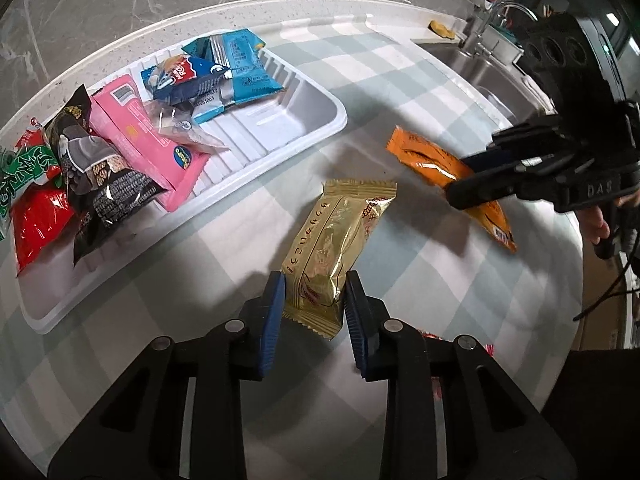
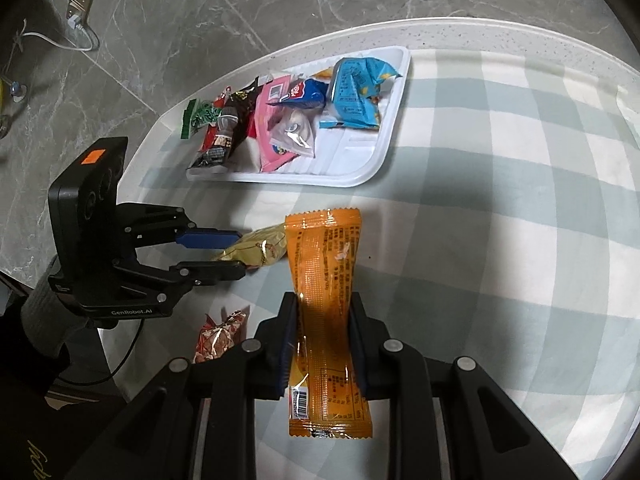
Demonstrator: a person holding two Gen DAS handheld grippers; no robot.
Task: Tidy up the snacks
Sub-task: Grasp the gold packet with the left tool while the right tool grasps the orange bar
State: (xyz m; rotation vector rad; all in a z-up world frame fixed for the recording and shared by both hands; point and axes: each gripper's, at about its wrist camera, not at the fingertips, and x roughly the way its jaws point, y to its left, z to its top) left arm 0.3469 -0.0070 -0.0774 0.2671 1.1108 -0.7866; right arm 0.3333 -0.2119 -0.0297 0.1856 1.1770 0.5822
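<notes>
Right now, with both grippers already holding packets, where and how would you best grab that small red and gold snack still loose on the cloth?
Judging by the right wrist view, grip the red and gold snack across its puffed middle, coming down from above. It lies flat on the checked cloth, its crimped ends look thin and slippery, and the left gripper crowds the side just above it.

Left hand-held gripper (image 2: 240,251): black frame, blue ribbed pads, silver screws, orange sticker, black cable. Right hand-held gripper (image 1: 460,178): same black.

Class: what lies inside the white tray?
The white tray holds snack packets: light blue, dark blue, pink, black, red-green. Overlap hides anything underneath.
</notes>
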